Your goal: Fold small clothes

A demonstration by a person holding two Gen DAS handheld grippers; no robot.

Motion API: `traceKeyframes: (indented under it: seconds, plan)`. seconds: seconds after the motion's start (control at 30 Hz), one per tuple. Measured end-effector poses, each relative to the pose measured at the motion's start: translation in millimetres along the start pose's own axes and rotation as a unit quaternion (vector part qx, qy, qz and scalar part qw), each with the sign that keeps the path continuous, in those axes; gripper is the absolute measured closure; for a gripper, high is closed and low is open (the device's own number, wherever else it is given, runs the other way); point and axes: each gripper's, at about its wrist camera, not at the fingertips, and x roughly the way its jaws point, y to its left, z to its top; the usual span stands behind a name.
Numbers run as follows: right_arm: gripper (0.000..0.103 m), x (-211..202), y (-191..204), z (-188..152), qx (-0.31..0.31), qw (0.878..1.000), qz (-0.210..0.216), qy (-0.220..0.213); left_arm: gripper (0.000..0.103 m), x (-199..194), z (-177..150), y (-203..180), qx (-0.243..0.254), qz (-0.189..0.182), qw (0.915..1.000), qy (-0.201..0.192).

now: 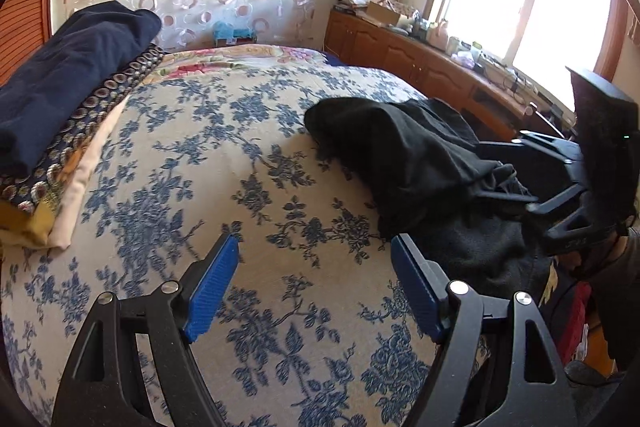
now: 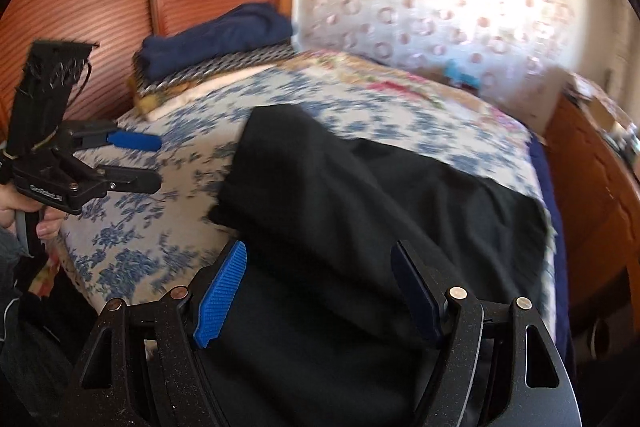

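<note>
From my left wrist, my left gripper (image 1: 314, 283) hangs released, jaws wide, over bare flowered bedspread (image 1: 224, 163) with nothing between the pads. The black garment (image 1: 404, 155) lies to the right, bunched into a loose heap near the bed's right edge, and my right gripper (image 1: 516, 171) sits at its near right side. A stack of folded clothes (image 1: 72, 115) rests far left.

From my right wrist, my right gripper (image 2: 320, 287) is also released; the black garment (image 2: 360, 195) lies under and ahead of the spread jaws, but I can't see either pad pressing on it. My left gripper (image 2: 154, 161) stands well apart at the left, over the spread.

The cloth looks soft, light and limp, so I judge it will sag and crease rather than hold shape; I'd pinch an edge or corner, not the heaped middle. Its long axis seems to run from near me toward the far right corner; which end is which, I can't tell.
</note>
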Motion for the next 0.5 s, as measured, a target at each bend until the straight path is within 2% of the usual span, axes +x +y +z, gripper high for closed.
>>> traceKeyframes:
  seconds: [0.13,0.2,0.3,0.33,0.4,0.5]
  plan:
    - [0.026,24.7,8.2,15.2,-0.03,0.999,0.005,0.026,0.024,-10.1,-2.0,2.8,-0.002,0.004,0.9999,-0.011]
    - [0.027,36.8,7.7,19.8,-0.043,0.998,-0.007,0.041,0.024,-11.7,-2.8,3.1,-0.001,0.002,0.9999,-0.013]
    - [0.05,57.0,11.3,25.4,-0.07,0.995,-0.023,0.066,0.024,-11.3,-4.1,1.9,0.002,0.002,0.9999,-0.013]
    - [0.076,61.7,10.1,25.7,-0.075,0.994,-0.022,0.07,0.024,-11.9,-4.6,1.2,0.004,0.002,0.9999,-0.012]
    - [0.083,61.1,3.6,29.8,-0.068,0.996,-0.008,0.064,0.024,-12.7,-5.5,-0.3,0.004,-0.001,0.9999,-0.013]
    - [0.085,43.9,-24.6,38.4,-0.012,0.999,0.02,0.031,0.024,-12.1,-5.4,-1.9,0.005,-0.003,0.9999,-0.013]
